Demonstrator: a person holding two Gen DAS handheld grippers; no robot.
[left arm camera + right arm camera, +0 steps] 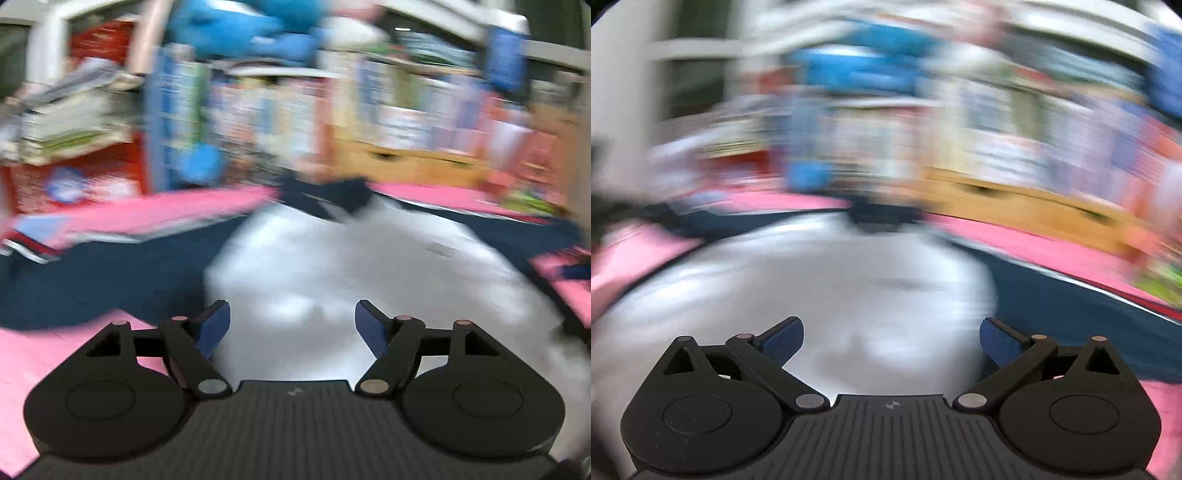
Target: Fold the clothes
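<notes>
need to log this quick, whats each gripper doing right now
left gripper: open, holding nothing
right gripper: open, holding nothing

Open room ahead — clutter beyond

Flat garment (332, 266) lies ahead of the hand-held gripper (292, 325); crowded bookshelves (280, 107) wall the far side.

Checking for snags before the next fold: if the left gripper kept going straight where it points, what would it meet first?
Most likely the white body of the garment, straight ahead of the open left gripper; blur leaves depth unclear.
</notes>
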